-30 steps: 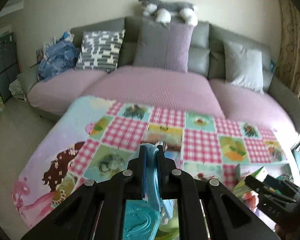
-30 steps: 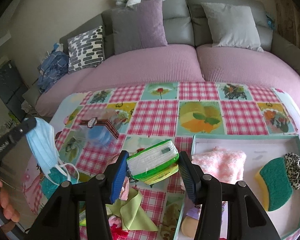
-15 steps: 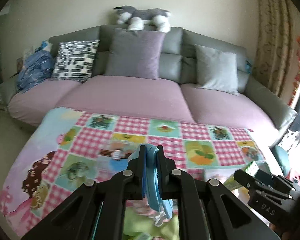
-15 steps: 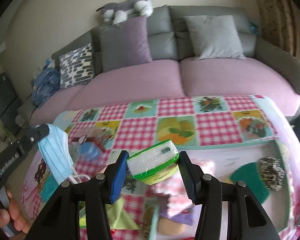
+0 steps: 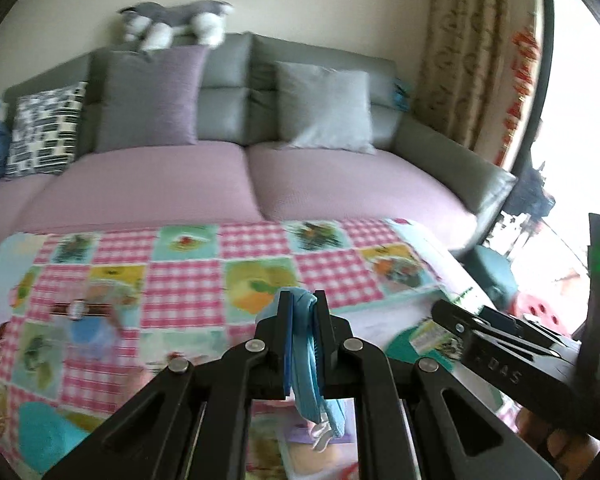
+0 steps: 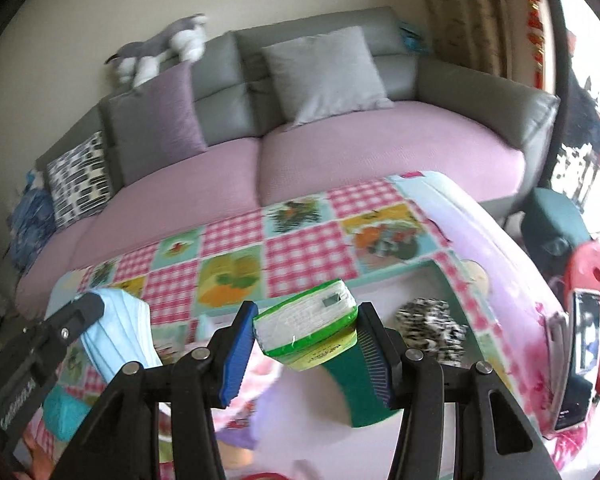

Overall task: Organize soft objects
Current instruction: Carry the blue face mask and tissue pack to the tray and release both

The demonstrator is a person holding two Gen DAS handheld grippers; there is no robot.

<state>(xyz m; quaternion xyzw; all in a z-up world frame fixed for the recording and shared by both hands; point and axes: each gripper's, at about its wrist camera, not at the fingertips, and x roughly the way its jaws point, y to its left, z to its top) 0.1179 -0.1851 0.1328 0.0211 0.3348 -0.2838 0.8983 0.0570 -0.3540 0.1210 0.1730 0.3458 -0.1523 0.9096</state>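
Note:
My left gripper [image 5: 302,304] is shut on a light blue face mask [image 5: 309,364], which hangs down between the fingers with its white ear loops dangling. In the right wrist view the same mask [image 6: 118,330] shows at the left, held by the left gripper [image 6: 90,304]. My right gripper [image 6: 306,316] is shut on a green pack of tissues [image 6: 308,326], above a shallow tray [image 6: 404,274] with a teal rim. In the tray lie a green sponge [image 6: 356,396] and a leopard-print scrunchie [image 6: 430,326]. The right gripper [image 5: 444,312] with the pack appears at the right of the left wrist view.
A table with a pink chequered cloth [image 5: 184,284] carries a clear bag with a blue item [image 5: 86,330] and a teal cloth [image 6: 62,414]. Behind it stands a grey sofa with purple seat covers [image 5: 160,184] and cushions. A phone [image 6: 580,356] stands at the table's right edge.
Both grippers have swung to the right across the table with their loads. The right gripper now hangs over the tray, with sponge and scrunchie under it; the mask has come closer to the tray.

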